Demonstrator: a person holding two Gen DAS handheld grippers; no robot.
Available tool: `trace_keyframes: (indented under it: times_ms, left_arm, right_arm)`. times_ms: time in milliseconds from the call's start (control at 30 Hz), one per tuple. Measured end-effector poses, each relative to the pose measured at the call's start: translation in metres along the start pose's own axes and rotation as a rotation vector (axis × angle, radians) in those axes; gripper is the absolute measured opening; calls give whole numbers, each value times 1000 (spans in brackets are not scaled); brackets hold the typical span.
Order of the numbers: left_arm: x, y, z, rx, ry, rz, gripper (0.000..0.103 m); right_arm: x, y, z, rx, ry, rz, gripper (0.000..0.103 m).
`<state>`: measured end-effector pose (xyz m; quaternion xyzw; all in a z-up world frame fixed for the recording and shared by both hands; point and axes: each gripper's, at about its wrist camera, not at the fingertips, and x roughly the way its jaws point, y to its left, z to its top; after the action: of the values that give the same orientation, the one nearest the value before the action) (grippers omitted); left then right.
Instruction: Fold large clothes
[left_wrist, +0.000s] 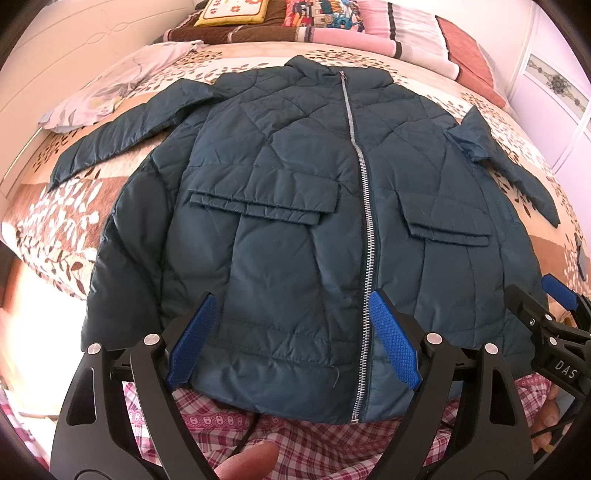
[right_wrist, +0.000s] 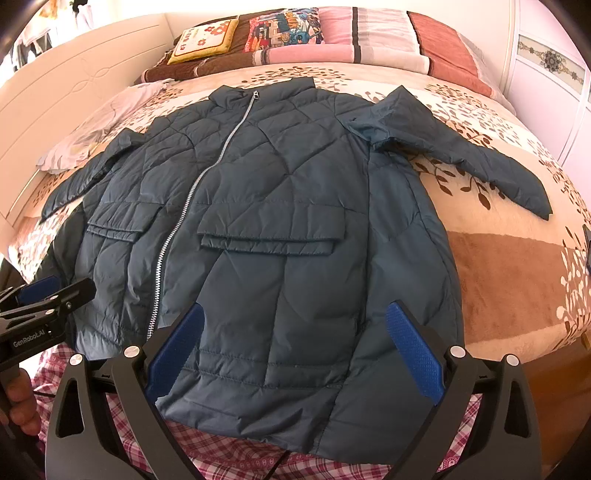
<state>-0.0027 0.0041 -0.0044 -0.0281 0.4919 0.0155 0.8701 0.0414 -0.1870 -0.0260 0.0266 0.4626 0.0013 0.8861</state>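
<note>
- Blue ribbed pads line both claws: the left gripper (left_wrist: 291, 339) and the right gripper (right_wrist: 291, 354) each hang above the near hem with their fingers spread wide and nothing between them.
- Two grippers in all; each shows at the edge of the other's view, the right gripper (left_wrist: 554, 317) at the far right of the left wrist view, the left gripper (right_wrist: 48, 306) at the far left of the right wrist view.
- Pink plaid cloth (left_wrist: 314, 439) fills the nearest strip under the hem, and a fingertip (left_wrist: 251, 458) shows at the bottom edge of the left wrist view.
- One dark teal quilted jacket (left_wrist: 288, 229) lies front-up and flat on the bed, hem near, collar far; its long axis runs near to far.
- One silver zipper (left_wrist: 364, 221), closed, runs the length of the front.
- Two flap pockets: one left (left_wrist: 266, 203), one right (left_wrist: 447, 221) of the zipper.
- Two sleeves: the left sleeve (left_wrist: 122, 136) stretches out to the left, the right sleeve (right_wrist: 465, 155) out to the right.
- One leaf-print blanket (right_wrist: 498, 258) in cream and brown lies under the jacket.
- One pale pillow (left_wrist: 110, 88) lies beyond the left sleeve.
- At the far end sit folded striped bedding (right_wrist: 369, 40) and two cushions: one yellow-edged (right_wrist: 203, 40), one multicoloured (right_wrist: 284, 31).
</note>
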Motion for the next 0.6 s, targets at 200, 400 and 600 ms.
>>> trace_keyframes:
  times_ms: [200, 400, 600]
  left_arm:
    - [0, -1, 1, 1, 2, 1, 84]
    - [0, 2, -3, 0, 2, -1, 84]
    - [0, 0, 0, 0, 3, 0, 84]
  right_arm:
    - [0, 0, 0, 1, 1, 0, 96]
    - [0, -1, 0, 1, 0, 1, 96]
    - [0, -1, 0, 0, 0, 2, 96]
